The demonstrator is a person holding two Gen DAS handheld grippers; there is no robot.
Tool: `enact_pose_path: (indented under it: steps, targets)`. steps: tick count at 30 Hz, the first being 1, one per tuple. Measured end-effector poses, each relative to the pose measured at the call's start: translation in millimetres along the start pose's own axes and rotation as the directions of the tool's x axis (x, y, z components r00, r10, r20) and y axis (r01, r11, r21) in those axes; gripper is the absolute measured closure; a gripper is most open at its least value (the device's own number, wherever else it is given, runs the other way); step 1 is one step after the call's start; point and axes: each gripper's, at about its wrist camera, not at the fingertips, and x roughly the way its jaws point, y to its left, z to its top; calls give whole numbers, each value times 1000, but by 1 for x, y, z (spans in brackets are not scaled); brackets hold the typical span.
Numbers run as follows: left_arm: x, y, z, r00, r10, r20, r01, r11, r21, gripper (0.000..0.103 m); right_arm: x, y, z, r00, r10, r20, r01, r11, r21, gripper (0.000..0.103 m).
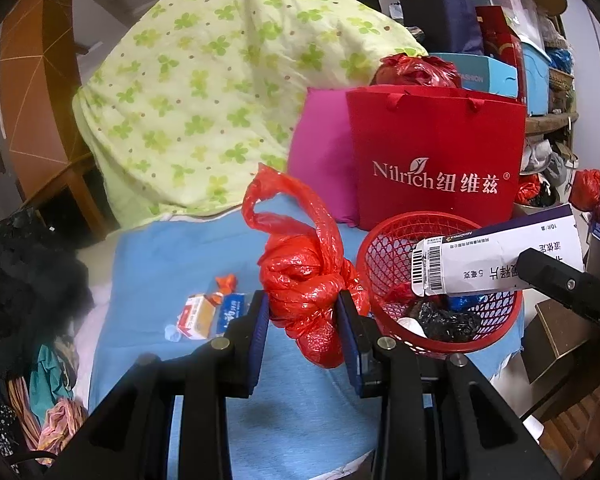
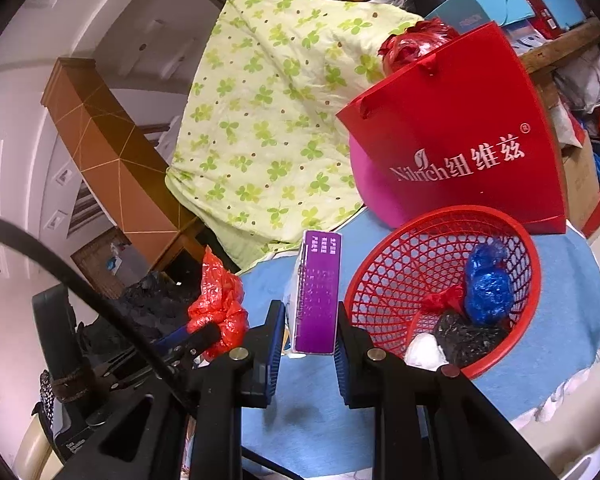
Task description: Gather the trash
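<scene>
Trash basket (image 1: 440, 280) on blue-covered table (image 1: 180, 264), cluttered room.

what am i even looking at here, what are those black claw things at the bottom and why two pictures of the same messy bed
Those black claws are hand-held grippers: a person holds one in each hand, and each carries a wide-angle camera that looks out along its two fingers. So you see the same scene twice, once from each hand.

In the left-hand view, the left gripper squeezes a knotted red plastic bag. In the right-hand view, the right gripper clamps a purple and white medicine box; the same box shows at the right edge of the left view, over the basket.

Everything sits on a blue cloth. The red mesh basket already holds small blue, black, red and white bundles. A few small wrappers still lie on the cloth. Behind stand a red paper gift bag and a green flowered quilt.
</scene>
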Motion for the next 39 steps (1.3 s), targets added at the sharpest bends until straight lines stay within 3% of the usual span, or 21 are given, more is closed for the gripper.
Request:
enact_pose_path:
  steps: [27, 35, 39]
  targets:
    - [26, -66, -2, 997, -57, -54, 63, 992, 108, 67, -30, -62, 4, 996, -66, 56, 59, 991, 122, 78]
    - [45, -85, -4, 991, -100, -84, 110, 986, 124, 67, -34, -81, 2, 989, -129, 64, 120, 984, 132, 78]
    - [58, -89, -4, 980, -171, -98, 183, 976, 120, 67, -31, -84, 3, 977, -200, 69, 194, 977, 94, 78]
